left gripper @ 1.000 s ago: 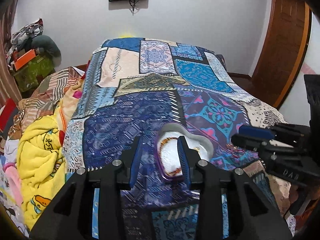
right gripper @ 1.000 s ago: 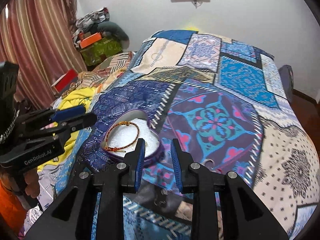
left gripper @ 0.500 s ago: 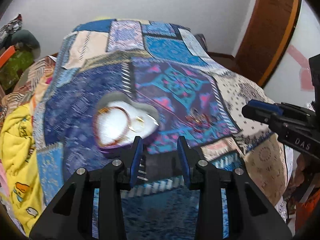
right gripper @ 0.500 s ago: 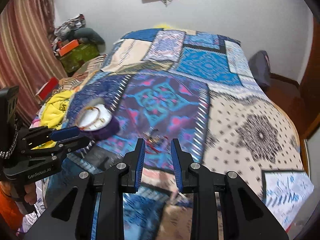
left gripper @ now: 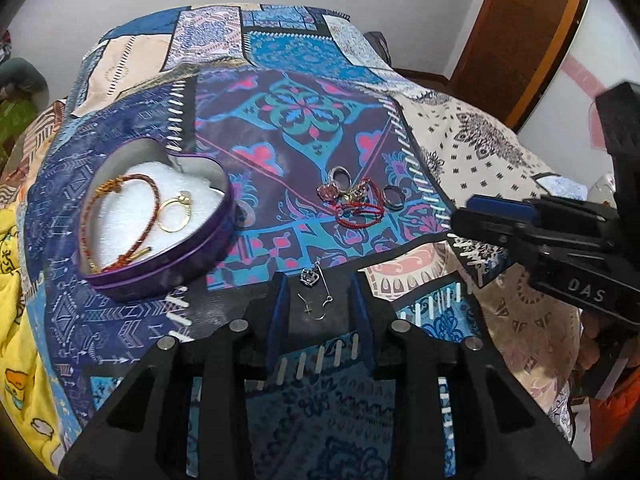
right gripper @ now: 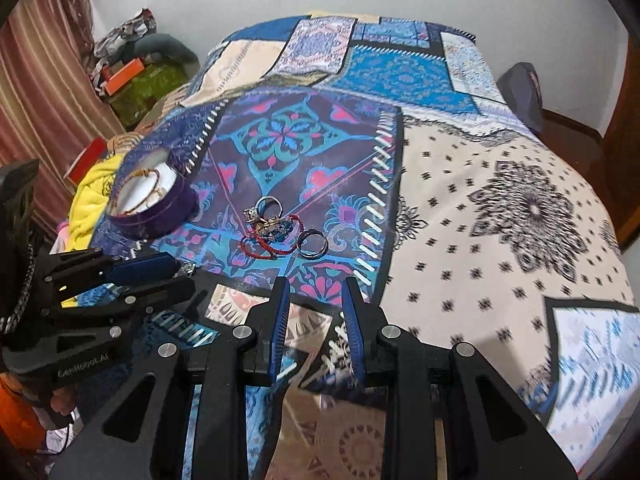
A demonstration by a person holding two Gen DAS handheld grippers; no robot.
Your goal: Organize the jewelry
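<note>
A purple heart-shaped tin (left gripper: 192, 248) (right gripper: 168, 216) lies on the patchwork bedspread. It holds a red-and-gold cord bracelet (left gripper: 150, 200) and a gold ring (left gripper: 174, 216) on white padding. A pile of loose jewelry (left gripper: 356, 200) (right gripper: 272, 228), with rings and red cord, lies to the tin's right, a dark ring (left gripper: 393, 198) (right gripper: 312, 244) beside it. A small pendant and thin earrings (left gripper: 316, 292) lie between my left gripper's open fingers. My left gripper (left gripper: 320, 300) is open and empty. My right gripper (right gripper: 316, 308) is open and empty, just short of the pile.
The bedspread (right gripper: 500, 208) covers the whole bed. A yellow blanket (left gripper: 16, 280) hangs off the left side. Clothes and boxes (right gripper: 132, 76) are stacked in the far left corner. A wooden door (left gripper: 516, 28) stands on the right.
Both grippers swung right from the tin toward the loose jewelry pile. The tin now sits left of the left gripper, and the small pendant came between its fingers.
</note>
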